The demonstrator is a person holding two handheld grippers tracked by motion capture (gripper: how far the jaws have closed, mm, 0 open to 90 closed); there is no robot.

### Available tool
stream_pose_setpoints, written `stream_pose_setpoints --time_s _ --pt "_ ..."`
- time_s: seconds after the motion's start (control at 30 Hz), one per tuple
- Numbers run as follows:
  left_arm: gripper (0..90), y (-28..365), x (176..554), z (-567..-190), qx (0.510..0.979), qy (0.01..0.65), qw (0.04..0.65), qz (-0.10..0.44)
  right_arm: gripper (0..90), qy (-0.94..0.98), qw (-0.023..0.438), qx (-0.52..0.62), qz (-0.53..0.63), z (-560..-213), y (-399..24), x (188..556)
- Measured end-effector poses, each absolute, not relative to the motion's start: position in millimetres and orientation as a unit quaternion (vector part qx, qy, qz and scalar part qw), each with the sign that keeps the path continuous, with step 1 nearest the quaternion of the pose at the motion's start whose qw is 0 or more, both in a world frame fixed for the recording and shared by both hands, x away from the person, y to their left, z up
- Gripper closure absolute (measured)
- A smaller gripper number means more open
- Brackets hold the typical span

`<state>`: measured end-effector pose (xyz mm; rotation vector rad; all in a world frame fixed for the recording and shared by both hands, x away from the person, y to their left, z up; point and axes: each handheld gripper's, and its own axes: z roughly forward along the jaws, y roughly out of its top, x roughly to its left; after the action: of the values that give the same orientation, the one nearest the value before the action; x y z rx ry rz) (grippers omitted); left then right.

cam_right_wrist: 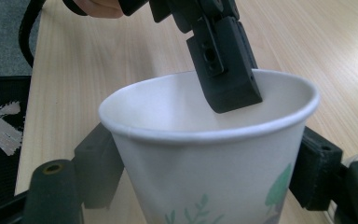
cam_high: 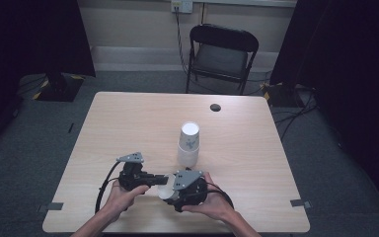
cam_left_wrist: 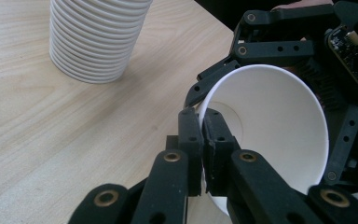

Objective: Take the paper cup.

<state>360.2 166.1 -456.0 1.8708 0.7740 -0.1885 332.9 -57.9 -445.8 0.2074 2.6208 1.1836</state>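
A single white paper cup (cam_high: 164, 192) with a green leaf print lies on its side between my two grippers, low over the table's near edge. My right gripper (cam_right_wrist: 209, 172) is shut on the cup (cam_right_wrist: 205, 186), one jaw on each side of its body. My left gripper (cam_left_wrist: 203, 123) is shut on the cup's rim (cam_left_wrist: 205, 105), with one jaw inside the mouth and one outside. That left jaw (cam_right_wrist: 223, 70) reaches into the cup from above in the right gripper view. A tall upside-down stack of paper cups (cam_high: 188, 143) stands mid-table, just beyond both grippers.
The light wooden table (cam_high: 128, 123) has a dark round hole (cam_high: 215, 107) near its far edge. A black folding chair (cam_high: 222, 54) stands behind it. Cables trail on the grey floor, and dark curtains hang at both sides.
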Motion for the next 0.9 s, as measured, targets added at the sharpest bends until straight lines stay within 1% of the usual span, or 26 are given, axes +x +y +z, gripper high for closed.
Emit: stream_pose_setpoints --time_s 0.1,0.17,0.27,0.3,0.37,0.5,0.63,0.9 --pt "84.1 166 359 -456 0.782 0.325 0.527 -0.071 26.7 0.900 0.129 0.073 0.411 -446 -59 333" --pt "78.9 168 359 -456 0.781 0.327 0.529 -0.065 27.3 0.894 0.129 0.082 0.421 -445 -61 334" --pt "74.2 171 359 -457 0.774 0.332 0.533 -0.078 27.3 0.890 0.133 0.095 0.427 -444 -65 336" --pt "74.7 171 359 -458 0.774 0.331 0.534 -0.082 27.2 0.888 0.132 0.099 0.429 -443 -66 336" --pt "80.7 170 359 -458 0.773 0.332 0.534 -0.083 26.7 0.885 0.128 0.104 0.436 -442 -67 337" --pt "87.0 171 360 -456 0.769 0.338 0.536 -0.092 25.7 0.882 0.142 0.103 0.436 -442 -66 335" --pt "88.1 165 357 -454 0.785 0.327 0.519 -0.087 22.1 0.891 0.147 0.085 0.422 -443 -58 329" --pt "88.1 162 357 -456 0.795 0.337 0.497 -0.086 23.8 0.892 0.155 0.076 0.418 -441 -58 326"
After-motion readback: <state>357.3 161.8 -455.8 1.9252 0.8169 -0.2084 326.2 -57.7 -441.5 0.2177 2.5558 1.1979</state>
